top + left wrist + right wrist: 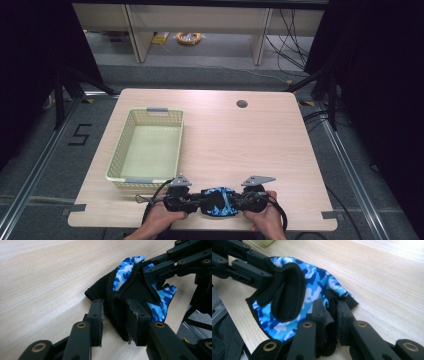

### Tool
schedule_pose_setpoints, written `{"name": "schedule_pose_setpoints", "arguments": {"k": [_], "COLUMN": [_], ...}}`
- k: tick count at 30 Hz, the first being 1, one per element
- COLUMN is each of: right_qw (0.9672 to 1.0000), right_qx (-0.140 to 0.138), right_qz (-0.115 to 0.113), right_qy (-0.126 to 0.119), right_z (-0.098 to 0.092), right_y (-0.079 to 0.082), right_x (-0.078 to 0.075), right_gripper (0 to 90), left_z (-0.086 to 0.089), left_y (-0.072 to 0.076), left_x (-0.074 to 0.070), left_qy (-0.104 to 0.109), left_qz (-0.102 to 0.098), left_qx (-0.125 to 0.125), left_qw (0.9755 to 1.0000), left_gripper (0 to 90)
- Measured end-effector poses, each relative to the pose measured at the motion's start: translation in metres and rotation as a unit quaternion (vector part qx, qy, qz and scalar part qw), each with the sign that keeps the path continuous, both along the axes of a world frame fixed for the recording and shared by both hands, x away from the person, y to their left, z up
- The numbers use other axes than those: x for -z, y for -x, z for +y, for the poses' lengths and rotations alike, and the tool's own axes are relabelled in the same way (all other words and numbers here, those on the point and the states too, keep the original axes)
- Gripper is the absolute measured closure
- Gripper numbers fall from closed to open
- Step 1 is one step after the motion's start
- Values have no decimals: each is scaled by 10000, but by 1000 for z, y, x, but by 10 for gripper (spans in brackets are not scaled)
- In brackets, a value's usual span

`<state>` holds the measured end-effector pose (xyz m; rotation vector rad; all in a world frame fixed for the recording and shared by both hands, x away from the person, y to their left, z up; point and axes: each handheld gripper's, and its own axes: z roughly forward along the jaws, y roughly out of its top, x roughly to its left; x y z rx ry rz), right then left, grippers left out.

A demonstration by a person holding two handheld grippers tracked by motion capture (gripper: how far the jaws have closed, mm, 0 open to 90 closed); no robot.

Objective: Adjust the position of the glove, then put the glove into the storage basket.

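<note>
at the near edge of the worktop [240,135], about midway along it: a blue camouflage glove [218,201] with black padding, lying on the wood between two hand-held grippers. left hand-held gripper [192,199] gripped by the person's left hand [162,216], pointing in from the left; right hand-held gripper [240,199] gripped by the right hand [263,215], pointing in from the right; grey three-cornered plates riding on top of both. seen from the left gripper view: left hand-held gripper [113,315] clenched around the black cuff edge of the glove [132,287], fabric bunched between the two pads, with the other gripper's black linkage reaching in from the upper right and meeting the glove's far side. seen from the right gripper view: right hand-held gripper [332,315] clamped on a fold of the glove [312,290] at its fingerless end, dark fabric pinched between the pads, blue camouflage panel and oval black pad spread out beyond, the left gripper's linkage entering from the upper left. toward the left edge of the worktop, well apart from the glove: a pale yellow-green lattice basket [120,150] with grey handles at its near and far ends, long side running front to back. near the far edge, right of centre: a round cable hole [242,104]. beyond the worktop: grey floor, pale furniture legs, loose cables.
</note>
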<state>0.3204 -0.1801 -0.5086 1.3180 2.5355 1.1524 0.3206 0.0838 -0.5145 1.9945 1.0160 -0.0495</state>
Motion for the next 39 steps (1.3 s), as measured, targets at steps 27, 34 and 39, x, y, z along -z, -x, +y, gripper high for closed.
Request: {"name": "schedule_pose_setpoints", "arguments": {"k": [27,34,39], "right_qw": [9998,9996,9983], "right_qx": [78,43,81], "right_qz": [105,3,-124], "right_qy": [-150,-282,-563], "right_z": [-2,-3,-6], "right_y": [0,0,2], "right_x": [2,1,-8], "right_gripper": [800,807,812], "left_z": [-5,-5,-4], "left_y": [6,8,9], "left_x": [6,2,-3], "left_qy": [248,356,427], "left_qz": [170,87,14], "left_qx": [-321,-299,-265], "left_qw": [9990,9989,9987], "left_gripper": [843,855,859]}}
